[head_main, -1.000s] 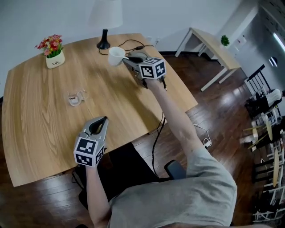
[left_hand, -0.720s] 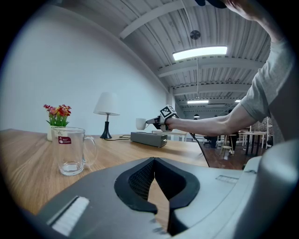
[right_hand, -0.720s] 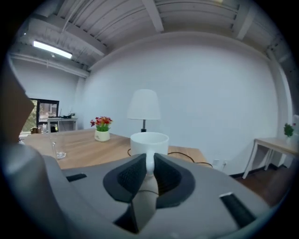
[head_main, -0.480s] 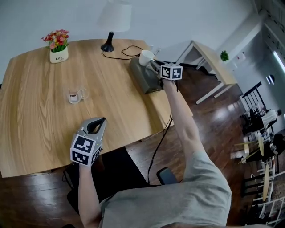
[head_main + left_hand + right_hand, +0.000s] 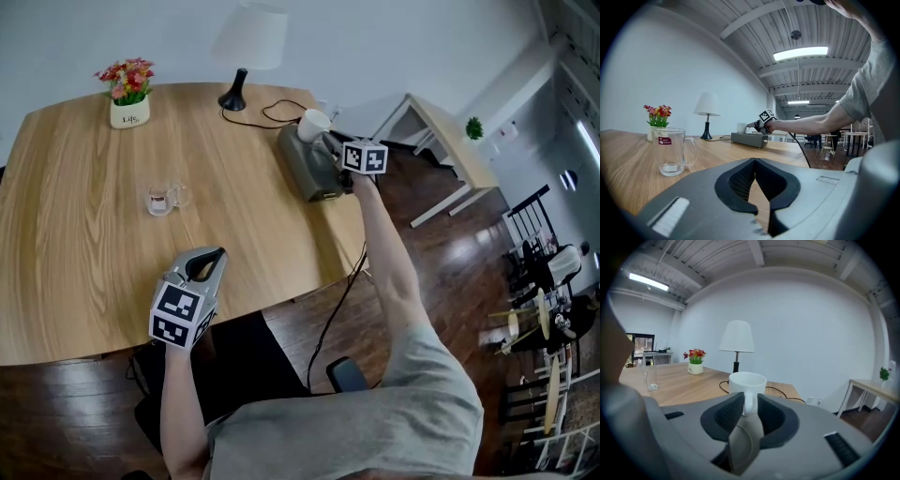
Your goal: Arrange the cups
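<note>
Cups are seen at two places on the table [image 5: 75, 272]. At the far left a flowerpot [image 5: 129, 111] is placed. Toward the middle, the glass cup [image 5: 161, 200] is seen upright and alone. The left gripper [image 5: 217, 253] is held over the near edge, well apart from the glass cup. Its jaws are closed together and nothing is held between them. A lamp [image 5: 246, 47] is set at the far edge, with a cable [image 5: 272, 114] beside it. The white cup [image 5: 312, 124] is found upright at the far end of a grey box [image 5: 309, 169]. Whether it is resting on the box or just behind it cannot be told. The right gripper [image 5: 328, 142] is held at this cup. Its jaws have just been opening, and the handle is seen between them, not pressed.
</note>
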A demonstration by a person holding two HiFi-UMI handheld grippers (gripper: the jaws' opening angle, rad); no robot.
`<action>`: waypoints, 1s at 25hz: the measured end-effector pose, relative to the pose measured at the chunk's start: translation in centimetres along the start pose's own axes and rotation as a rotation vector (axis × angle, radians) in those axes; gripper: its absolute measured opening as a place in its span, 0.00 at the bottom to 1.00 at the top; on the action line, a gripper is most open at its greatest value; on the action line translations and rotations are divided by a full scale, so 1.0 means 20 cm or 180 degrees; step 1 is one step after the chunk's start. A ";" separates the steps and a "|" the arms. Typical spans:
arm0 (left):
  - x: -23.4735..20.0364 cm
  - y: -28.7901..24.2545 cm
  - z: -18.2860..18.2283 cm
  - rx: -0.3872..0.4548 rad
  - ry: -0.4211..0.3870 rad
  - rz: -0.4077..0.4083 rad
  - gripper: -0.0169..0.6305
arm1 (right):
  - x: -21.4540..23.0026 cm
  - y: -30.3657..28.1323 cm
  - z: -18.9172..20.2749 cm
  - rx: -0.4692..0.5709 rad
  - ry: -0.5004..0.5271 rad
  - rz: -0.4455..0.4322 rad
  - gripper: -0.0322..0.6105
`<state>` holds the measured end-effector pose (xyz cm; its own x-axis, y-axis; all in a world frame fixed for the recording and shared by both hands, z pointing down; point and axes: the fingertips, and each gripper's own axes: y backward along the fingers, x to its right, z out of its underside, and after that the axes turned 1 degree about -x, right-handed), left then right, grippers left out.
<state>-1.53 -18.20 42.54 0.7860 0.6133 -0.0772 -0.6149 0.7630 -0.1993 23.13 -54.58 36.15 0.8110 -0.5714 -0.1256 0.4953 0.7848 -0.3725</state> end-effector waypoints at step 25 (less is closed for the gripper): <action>0.00 -0.02 -0.01 0.0005 0.0014 0.0003 0.04 | -1.99 0.11 0.18 0.0169 0.0885 -0.2340 0.37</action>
<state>-1.26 -18.52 42.51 0.7857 0.6133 -0.0815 -0.6158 0.7627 -0.1975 -6.96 -29.26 43.66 0.1655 -0.9819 -0.0922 0.8943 0.1888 -0.4058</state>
